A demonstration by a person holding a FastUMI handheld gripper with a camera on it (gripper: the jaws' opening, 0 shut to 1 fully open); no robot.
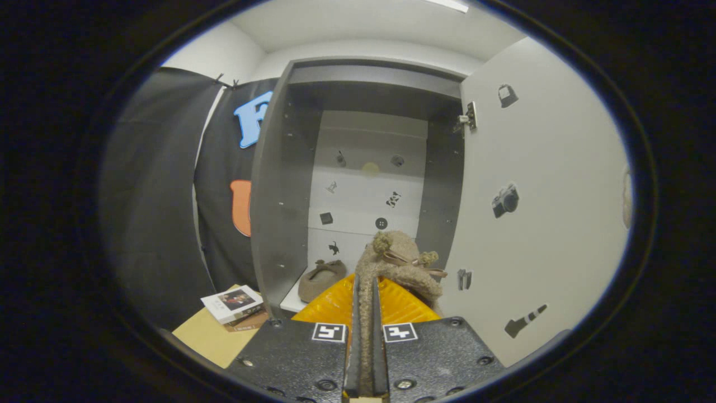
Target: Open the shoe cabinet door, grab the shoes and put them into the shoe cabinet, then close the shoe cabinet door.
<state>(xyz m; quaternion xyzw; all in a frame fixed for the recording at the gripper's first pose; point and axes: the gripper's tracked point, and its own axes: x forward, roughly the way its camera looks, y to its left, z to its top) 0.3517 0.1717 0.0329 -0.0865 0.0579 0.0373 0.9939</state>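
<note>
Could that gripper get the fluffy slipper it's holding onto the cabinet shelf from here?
Probably yes. The door is swung wide, and the gripper, shut on the fluffy slipper, faces the shelf, where the other slipper leaves room beside it.

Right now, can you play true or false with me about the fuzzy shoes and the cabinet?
1. The cabinet door is open. True.
2. The fingers are squeezing a fuzzy brown shoe. True: its edge is pinched between them.
3. Both shoes are already inside the cabinet. False: only one shoe sits on the bottom shelf; the other is held in front of the opening.
4. The held shoe has pom-poms and a bow. True.
5. The booklet lies inside the cabinet. False: it lies on the table, left of the cabinet.
6. The door has no pictures on it. False: it carries small stickers, such as a camera.
</note>
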